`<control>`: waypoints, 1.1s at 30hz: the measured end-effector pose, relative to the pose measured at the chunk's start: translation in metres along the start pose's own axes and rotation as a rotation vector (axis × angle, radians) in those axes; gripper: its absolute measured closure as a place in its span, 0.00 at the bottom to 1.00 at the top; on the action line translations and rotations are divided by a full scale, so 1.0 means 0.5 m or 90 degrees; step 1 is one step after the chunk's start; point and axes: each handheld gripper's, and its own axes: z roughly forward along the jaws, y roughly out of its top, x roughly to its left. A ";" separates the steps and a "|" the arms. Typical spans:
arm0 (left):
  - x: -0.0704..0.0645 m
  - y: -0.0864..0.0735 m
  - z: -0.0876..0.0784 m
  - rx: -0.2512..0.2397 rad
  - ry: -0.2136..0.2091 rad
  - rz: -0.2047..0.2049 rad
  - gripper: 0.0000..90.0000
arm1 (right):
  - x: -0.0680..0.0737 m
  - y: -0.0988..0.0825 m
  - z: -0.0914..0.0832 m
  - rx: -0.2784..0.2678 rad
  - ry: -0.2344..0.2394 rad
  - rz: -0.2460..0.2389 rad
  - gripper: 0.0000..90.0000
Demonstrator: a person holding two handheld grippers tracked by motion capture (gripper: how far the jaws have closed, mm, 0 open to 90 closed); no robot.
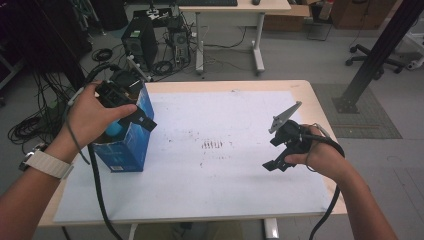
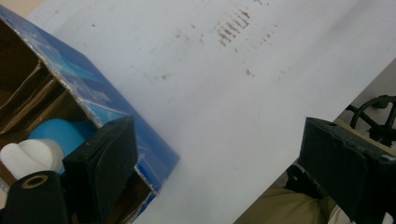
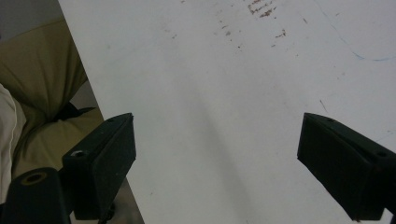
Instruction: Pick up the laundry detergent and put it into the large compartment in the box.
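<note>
A blue cardboard box (image 1: pixel 127 145) stands open-topped at the left of the white sheet (image 1: pixel 215 180). Inside it lies a blue thing (image 2: pixel 60 133) with a white end (image 2: pixel 30 156). My left gripper (image 1: pixel 131 116) hovers over the box's top, held from above by the left hand. In the left gripper view its jaws (image 2: pixel 217 135) stand wide open, one over the box's opening, the other past the table's near edge, with nothing gripped. My right gripper (image 1: pixel 275 152) hangs over the right part of the sheet, open (image 3: pixel 217 126) and empty.
The wooden table (image 1: pixel 320 110) carries the sheet, which has a smudged patch (image 1: pixel 212 145) in its middle. On the floor behind are a computer tower (image 1: pixel 140 42), cables (image 1: pixel 30 127) at the left, a second desk (image 1: pixel 230 10) and a black post (image 1: pixel 375 55) at the right.
</note>
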 end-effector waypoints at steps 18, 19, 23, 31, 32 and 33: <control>-0.036 0.004 0.011 0.003 -0.030 0.060 0.13 | 0.005 -0.006 -0.005 -0.005 -0.001 0.003 0.13; -0.038 0.004 0.013 0.004 -0.032 0.064 0.13 | 0.005 -0.006 -0.004 -0.004 -0.001 0.003 0.13; -0.045 0.001 0.021 0.002 -0.043 0.077 0.13 | 0.004 -0.008 -0.005 -0.004 -0.001 0.002 0.13; -0.063 -0.001 0.027 0.005 -0.046 0.100 0.13 | 0.003 -0.005 -0.007 -0.005 -0.002 0.001 0.13; -0.066 -0.001 0.027 0.003 -0.047 0.104 0.13 | 0.004 -0.005 -0.007 -0.005 -0.002 0.002 0.13; -0.068 -0.002 0.027 0.002 -0.048 0.108 0.13 | 0.005 -0.005 -0.007 -0.006 -0.003 0.001 0.13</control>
